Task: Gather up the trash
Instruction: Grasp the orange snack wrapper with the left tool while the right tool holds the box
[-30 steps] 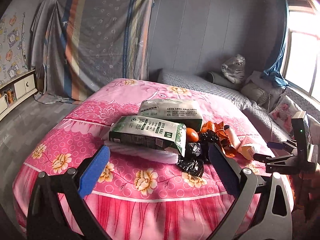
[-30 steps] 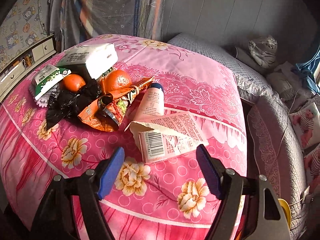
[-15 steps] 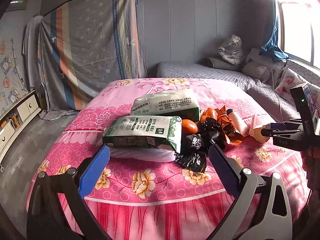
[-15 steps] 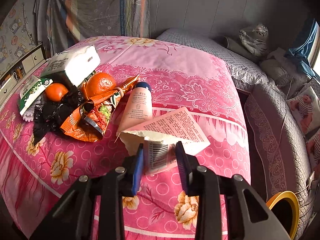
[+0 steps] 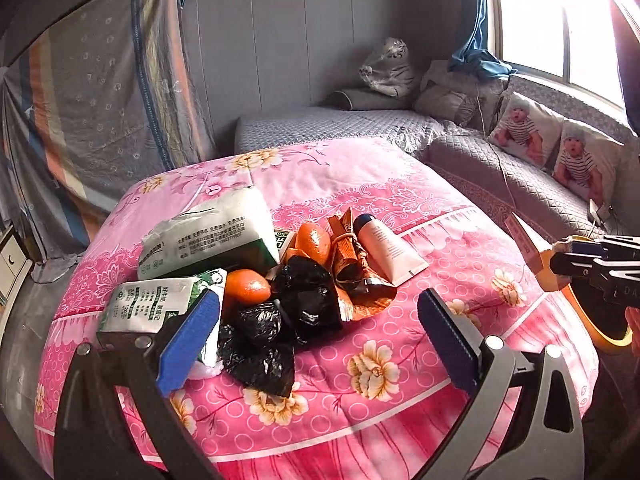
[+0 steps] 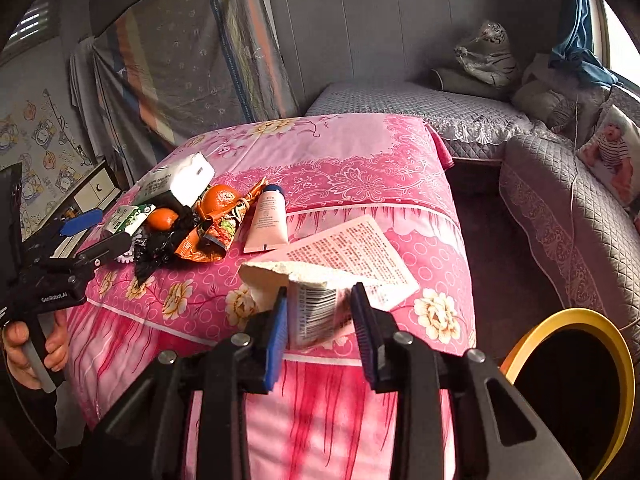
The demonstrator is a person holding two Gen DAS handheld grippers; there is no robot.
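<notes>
beside the yellow-rimmed bin [image 6: 576, 380], right gripper [image 6: 320, 328] pinches the pink carton [image 6: 332, 268]; left gripper [image 5: 316, 340] gapes wide.

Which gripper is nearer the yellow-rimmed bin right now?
Right. The right gripper, shut on the pink carton, is beside the yellow-rimmed bin; the left gripper hovers open over the trash pile.

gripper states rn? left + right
Left gripper: open, holding nothing.
Right gripper: shut on torn pink box.

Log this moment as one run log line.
right gripper: shut on torn pink box, lifted off bed | left gripper: open near black bags | yellow-rimmed bin: lower right
</notes>
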